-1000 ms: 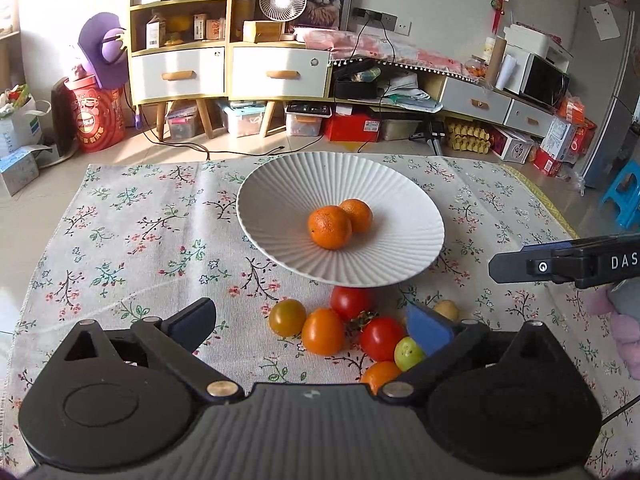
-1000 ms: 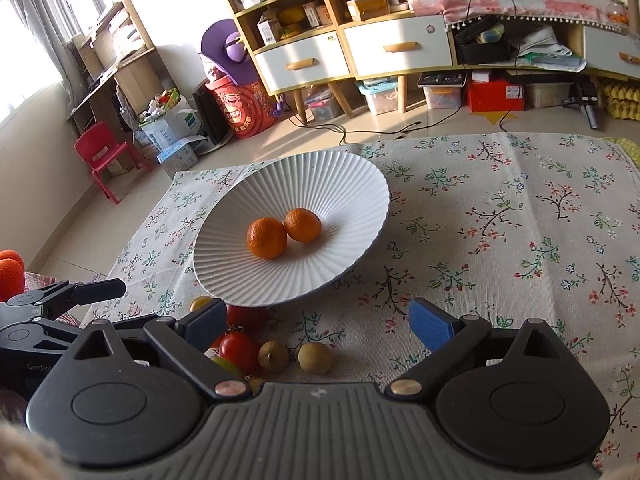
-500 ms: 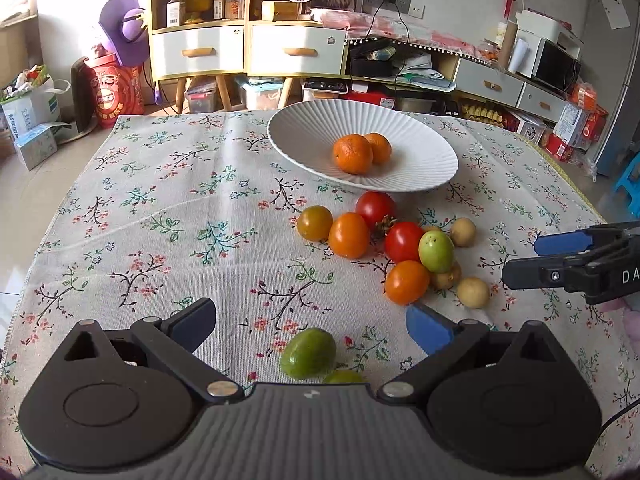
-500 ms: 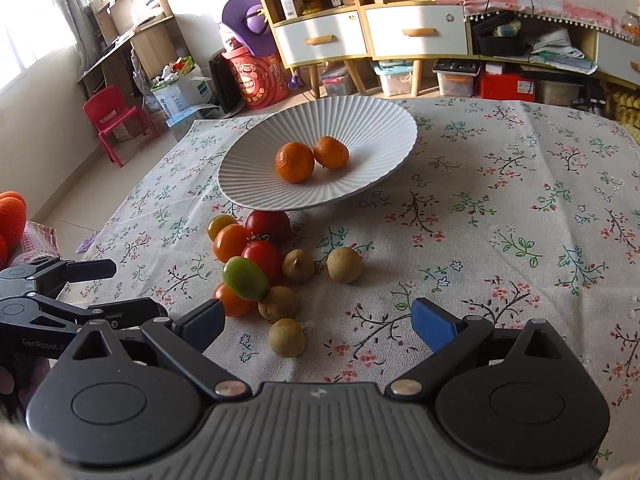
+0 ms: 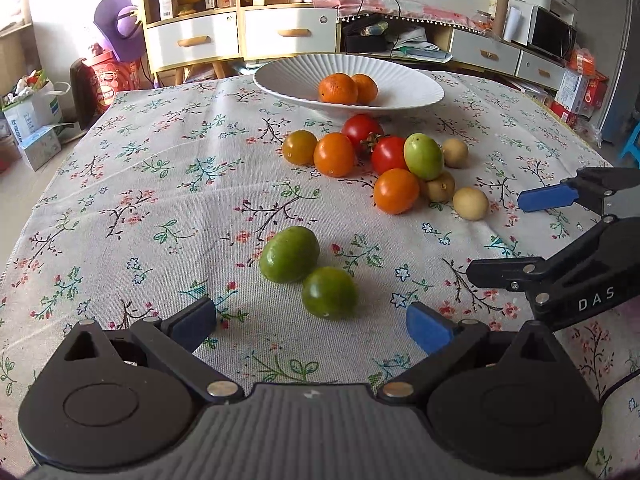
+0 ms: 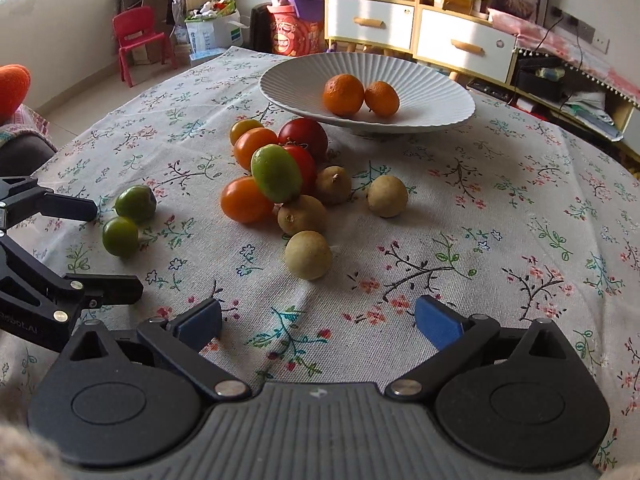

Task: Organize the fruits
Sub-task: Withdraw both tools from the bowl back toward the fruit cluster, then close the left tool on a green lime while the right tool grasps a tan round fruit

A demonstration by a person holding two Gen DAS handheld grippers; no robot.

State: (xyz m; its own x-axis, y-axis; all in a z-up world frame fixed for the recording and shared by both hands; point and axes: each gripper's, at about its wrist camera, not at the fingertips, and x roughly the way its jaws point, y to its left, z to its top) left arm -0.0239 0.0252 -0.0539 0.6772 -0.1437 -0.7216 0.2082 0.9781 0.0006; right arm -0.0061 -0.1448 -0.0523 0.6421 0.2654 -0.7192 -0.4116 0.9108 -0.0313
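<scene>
The fruit sits mid-table on the floral tablecloth (image 5: 160, 184), and it looms far larger than a second ago, when both cameras looked down mostly on the plate. The white ribbed plate (image 6: 420, 92) stands toward the table's far edge with two mandarins (image 6: 343, 94) touching each other inside it, same as before. Just in front of the plate lies the cluster: red tomatoes (image 5: 362, 130), orange tomatoes (image 5: 334, 154), a yellowish one (image 5: 299, 147), and a green-red fruit (image 6: 276, 174) perched on its neighbours. Four brown longans (image 6: 308, 255) sit on the cluster's right side, one a little apart. Two green fruits (image 5: 289, 254) lie touching, well apart from the cluster toward the near edge; a second ago they were out of sight, and now they sit right ahead of the left gripper (image 5: 312, 322). Its jaws stand wide apart, nothing between the blue pads. The right gripper (image 6: 318, 322) has dropped lower too, its view levelled off from the earlier tilt; its jaws are opening, spread wide, only cloth between them, the nearest longan just ahead. Each gripper shows at the edge of the other's view.
</scene>
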